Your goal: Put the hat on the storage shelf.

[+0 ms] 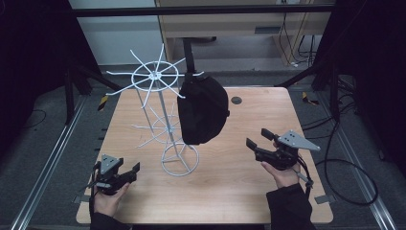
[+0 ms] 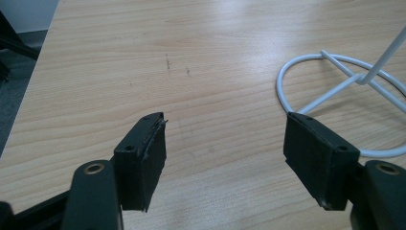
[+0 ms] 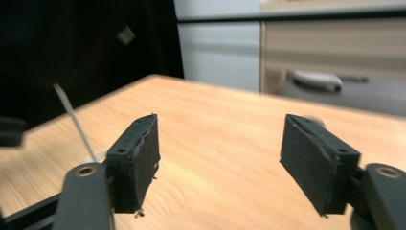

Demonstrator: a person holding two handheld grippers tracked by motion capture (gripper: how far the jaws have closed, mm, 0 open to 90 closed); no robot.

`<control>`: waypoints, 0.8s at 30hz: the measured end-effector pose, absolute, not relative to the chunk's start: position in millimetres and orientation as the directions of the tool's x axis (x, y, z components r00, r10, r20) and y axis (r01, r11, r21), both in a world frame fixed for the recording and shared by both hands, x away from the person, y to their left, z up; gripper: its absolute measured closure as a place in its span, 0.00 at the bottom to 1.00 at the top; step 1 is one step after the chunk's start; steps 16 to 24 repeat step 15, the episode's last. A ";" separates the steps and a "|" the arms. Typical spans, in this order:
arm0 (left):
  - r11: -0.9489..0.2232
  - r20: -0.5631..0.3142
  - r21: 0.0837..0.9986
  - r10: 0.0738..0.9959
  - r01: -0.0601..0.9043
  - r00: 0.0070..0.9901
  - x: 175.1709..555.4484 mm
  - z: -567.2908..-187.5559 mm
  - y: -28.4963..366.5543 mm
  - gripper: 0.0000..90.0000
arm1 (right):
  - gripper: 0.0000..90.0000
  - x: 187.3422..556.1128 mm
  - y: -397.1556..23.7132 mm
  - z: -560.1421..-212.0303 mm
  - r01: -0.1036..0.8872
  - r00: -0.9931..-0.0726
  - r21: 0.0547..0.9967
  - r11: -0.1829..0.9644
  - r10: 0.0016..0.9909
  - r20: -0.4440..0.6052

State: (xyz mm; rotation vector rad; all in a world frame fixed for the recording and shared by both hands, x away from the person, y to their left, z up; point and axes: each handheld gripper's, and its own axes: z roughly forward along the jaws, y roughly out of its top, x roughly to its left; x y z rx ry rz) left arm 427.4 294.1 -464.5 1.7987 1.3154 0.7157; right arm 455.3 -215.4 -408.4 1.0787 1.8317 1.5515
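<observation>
A light wooden table with rounded corners [image 1: 249, 187] stands on a dark grey carpeted floor [image 1: 43, 139], its grain running across the top and a small round black grommet [image 1: 236, 100] set near its far edge. Silver metal rails [image 1: 52, 158] run along the floor on either side of the table. Black frame bars [image 1: 201, 10] cross overhead at the far end, with slanted black struts dropping toward the floor, two of them marked with yellow-and-black striped tape [image 1: 103, 102]. Beyond stands a white panel wall [image 1: 115, 33] and a pale wooden cabinet [image 1: 230, 24]. Black cables [image 1: 344, 167] loop across the floor at the far right. The light is dim and even.
</observation>
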 end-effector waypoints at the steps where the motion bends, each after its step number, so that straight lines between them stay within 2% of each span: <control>1: -0.161 -0.005 0.842 0.952 0.515 0.307 427.7 -464.8 294.3 0.34 | 0.29 456.1 -218.8 -414.1 0.266 -0.549 0.963 0.044 0.828 0.114; 9: -0.175 -0.005 0.834 0.946 0.523 0.323 431.7 -469.9 297.5 0.30 | 0.23 469.8 -244.9 -456.8 0.386 -0.454 0.918 0.095 0.886 0.099; 15: -0.175 -0.013 0.828 0.943 0.533 0.331 436.9 -474.8 302.7 0.27 | 0.21 475.8 -260.5 -474.5 0.455 -0.391 0.884 0.110 0.916 0.087; 24: -0.175 -0.013 0.828 0.943 0.533 0.331 436.9 -474.8 302.7 0.27 | 0.21 475.8 -260.5 -474.5 0.455 -0.391 0.884 0.110 0.916 0.087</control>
